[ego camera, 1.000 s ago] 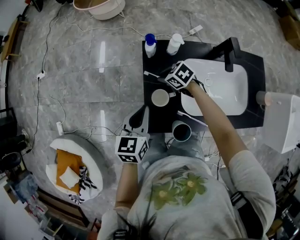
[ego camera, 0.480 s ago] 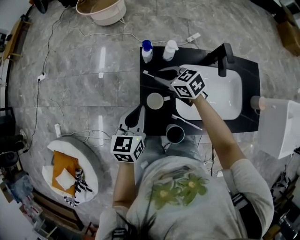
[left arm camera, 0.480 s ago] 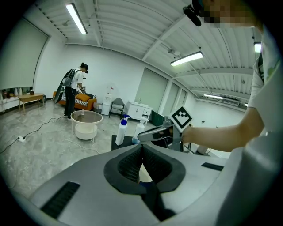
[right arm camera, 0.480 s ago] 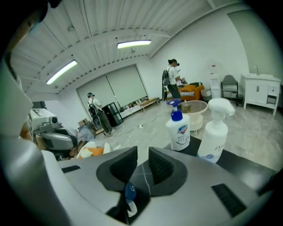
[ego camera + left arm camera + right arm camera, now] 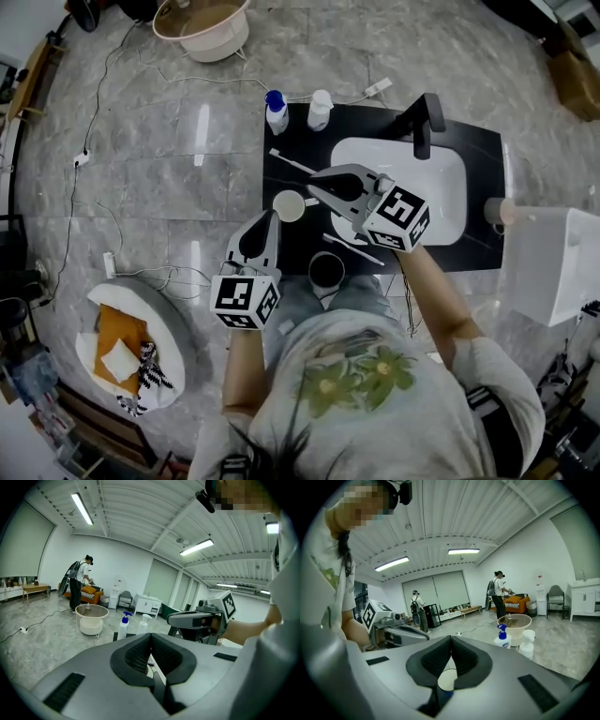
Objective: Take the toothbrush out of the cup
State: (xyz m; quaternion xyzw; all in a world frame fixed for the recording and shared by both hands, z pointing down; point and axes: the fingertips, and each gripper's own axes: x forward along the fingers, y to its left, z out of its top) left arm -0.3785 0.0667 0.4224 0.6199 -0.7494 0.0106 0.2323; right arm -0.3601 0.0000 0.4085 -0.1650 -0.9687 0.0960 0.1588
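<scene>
A white cup (image 5: 289,205) and a dark cup (image 5: 325,270) stand on the black counter (image 5: 281,183); no toothbrush shows in either. One white toothbrush (image 5: 291,162) lies flat near the counter's back left. A second toothbrush (image 5: 353,249) lies between the dark cup and the sink. My right gripper (image 5: 314,185) hovers over the counter just right of the white cup, shut and holding nothing. Through the gap below the shut jaws of the right gripper (image 5: 451,640) the white cup (image 5: 446,679) shows. My left gripper (image 5: 273,217) is shut and empty at the counter's left edge; the left gripper (image 5: 151,635) also shows in its own view.
Two spray bottles (image 5: 276,111) (image 5: 320,109) stand at the counter's back edge. A white sink (image 5: 412,187) with a black faucet (image 5: 424,117) fills the right half. On the floor are a basin (image 5: 203,17), cables and a round tray with cloths (image 5: 131,352).
My right gripper has drawn back from the counter's far left, near the lying toothbrush, toward me and to the right. The left gripper has edged closer to the counter's left edge.
</scene>
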